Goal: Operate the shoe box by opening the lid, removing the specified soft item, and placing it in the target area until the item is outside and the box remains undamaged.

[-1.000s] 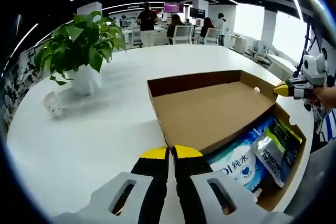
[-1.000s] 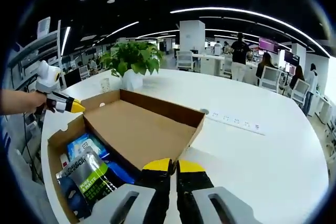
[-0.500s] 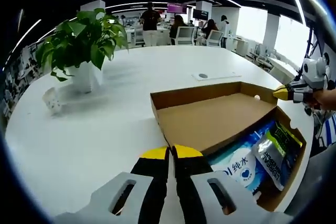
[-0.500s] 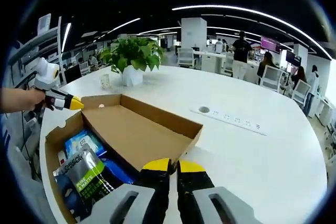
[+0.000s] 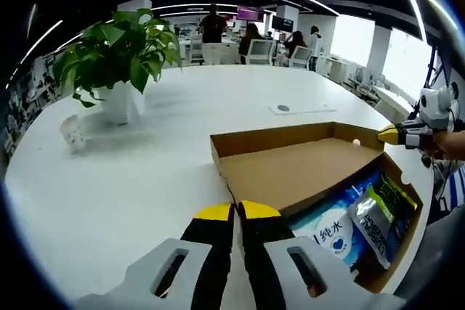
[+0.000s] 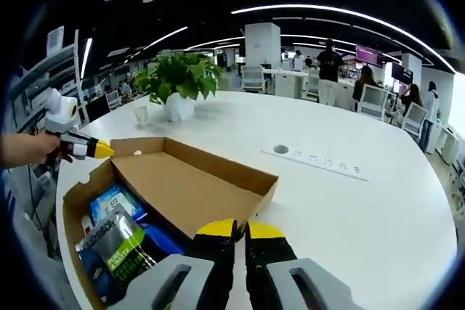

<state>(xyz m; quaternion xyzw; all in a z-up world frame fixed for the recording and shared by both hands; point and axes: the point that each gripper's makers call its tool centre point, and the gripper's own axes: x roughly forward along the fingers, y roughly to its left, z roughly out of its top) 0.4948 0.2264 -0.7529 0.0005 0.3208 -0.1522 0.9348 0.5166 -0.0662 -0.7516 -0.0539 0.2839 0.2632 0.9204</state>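
Now both tongs, left [image 5: 238,212] and right [image 6: 237,229], clench the lid [image 5: 298,172] over the shoe box [image 6: 73,212]

Both grippers: grey bodies, black fingers [image 5: 218,252], yellow tips.

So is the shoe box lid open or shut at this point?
Open. The lid is swung back with its brown inside facing up, and the packets in the box lie exposed beside it.
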